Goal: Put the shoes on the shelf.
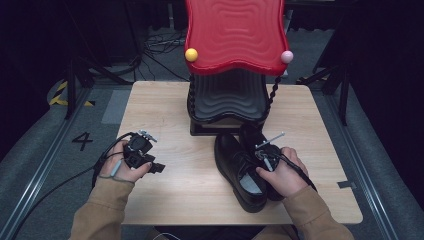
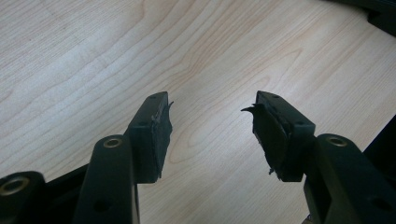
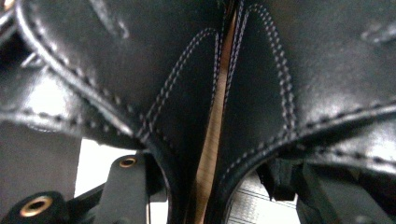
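In the high view, a pair of black leather shoes (image 1: 248, 167) sits side by side on the right half of the wooden bench (image 1: 175, 185), in front of a red and black wavy rack (image 1: 234, 60). The right gripper (image 1: 265, 156) reaches into them; the left gripper (image 1: 156, 167) rests on the bench, well apart.

In the left gripper view, the jaws stand spread over bare wood.

In the right gripper view, one jaw sits inside each shoe, the two adjoining stitched collars between them; whether they pinch cannot be told.
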A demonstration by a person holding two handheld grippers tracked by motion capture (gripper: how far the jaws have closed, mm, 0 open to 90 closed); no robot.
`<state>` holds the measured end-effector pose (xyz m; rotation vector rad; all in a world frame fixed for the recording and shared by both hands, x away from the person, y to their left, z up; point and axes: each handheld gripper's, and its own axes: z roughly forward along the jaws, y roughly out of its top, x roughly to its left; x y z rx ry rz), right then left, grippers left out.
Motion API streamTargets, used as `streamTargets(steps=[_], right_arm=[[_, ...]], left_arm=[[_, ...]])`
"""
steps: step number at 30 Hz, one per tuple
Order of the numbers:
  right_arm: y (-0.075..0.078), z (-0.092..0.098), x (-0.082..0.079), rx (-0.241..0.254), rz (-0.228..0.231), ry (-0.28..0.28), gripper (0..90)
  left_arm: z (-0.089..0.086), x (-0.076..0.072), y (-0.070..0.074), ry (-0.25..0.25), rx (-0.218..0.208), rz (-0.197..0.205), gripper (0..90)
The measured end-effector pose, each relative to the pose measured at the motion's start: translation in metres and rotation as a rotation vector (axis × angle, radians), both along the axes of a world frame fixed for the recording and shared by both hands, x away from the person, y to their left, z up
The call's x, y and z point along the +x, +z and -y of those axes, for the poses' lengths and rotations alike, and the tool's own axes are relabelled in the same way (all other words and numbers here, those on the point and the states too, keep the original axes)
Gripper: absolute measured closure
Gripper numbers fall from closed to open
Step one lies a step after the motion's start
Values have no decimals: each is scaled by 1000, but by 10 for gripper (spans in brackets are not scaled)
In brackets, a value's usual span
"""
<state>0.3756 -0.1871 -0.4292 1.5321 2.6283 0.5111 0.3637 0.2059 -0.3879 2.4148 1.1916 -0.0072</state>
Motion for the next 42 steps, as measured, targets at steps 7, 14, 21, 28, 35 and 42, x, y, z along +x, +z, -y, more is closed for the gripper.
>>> streamTargets(steps=[7, 14, 21, 28, 35, 42], right_arm=[[1, -4, 5, -28, -37, -7, 561], [3, -9, 13, -64, -90, -11, 576], [4, -9, 15, -67, -98, -15, 636], [5, -9, 17, -70, -108, 4, 659], [5, -8, 17, -66, -107, -3, 663], [10, -8, 14, -50, -97, -39, 801]], left_arm=[[5, 3, 1, -13, 3, 5, 479], [6, 4, 1, -17, -4, 8, 481], [5, 6, 2, -18, -7, 9, 480], [9, 9, 1, -29, -9, 7, 478], [9, 8, 3, -29, -16, 18, 471], [6, 9, 4, -23, -20, 23, 470]])
